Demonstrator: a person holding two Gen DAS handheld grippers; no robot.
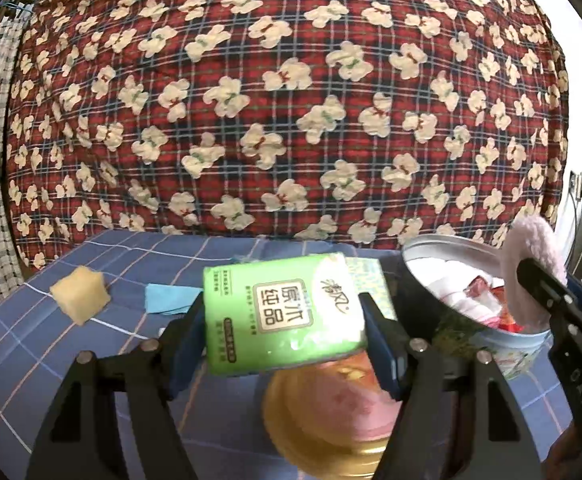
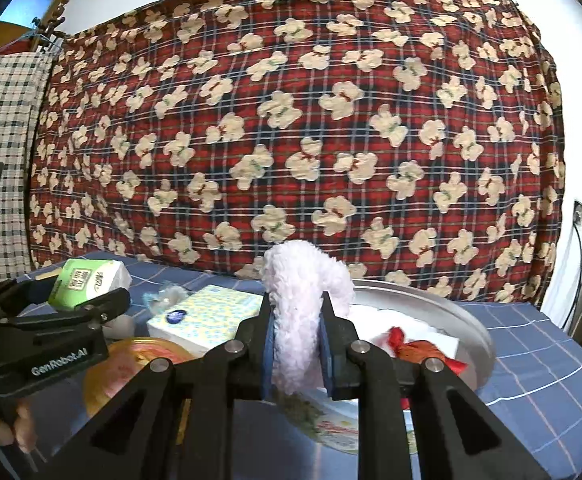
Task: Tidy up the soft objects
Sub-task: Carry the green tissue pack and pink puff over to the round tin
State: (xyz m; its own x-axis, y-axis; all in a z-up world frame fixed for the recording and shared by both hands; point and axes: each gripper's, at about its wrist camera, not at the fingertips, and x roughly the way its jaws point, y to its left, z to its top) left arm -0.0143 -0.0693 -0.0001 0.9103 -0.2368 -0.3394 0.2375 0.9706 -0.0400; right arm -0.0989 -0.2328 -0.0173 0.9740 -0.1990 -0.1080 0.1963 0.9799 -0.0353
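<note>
The green tissue pack (image 1: 283, 312) reads "原汁纯品"; the left tongs (image 2: 91, 296) read "GenRobot.AI".

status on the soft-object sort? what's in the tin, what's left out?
Done: white and red soft items already lie in the round tin. In hand: left gripper clamps the green tissue pack; right gripper clamps the pink fluffy piece over the tin. Left: yellow sponge, blue cloth, patterned tissue pack.

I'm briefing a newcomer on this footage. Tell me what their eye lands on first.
The red plaid teddy-bear blanket filling the background hits first. Next, the green tissue pack clamped in the left gripper above the blue checked cloth, and the fluffy pink item pinched in the right gripper near the round metal tin.
</note>
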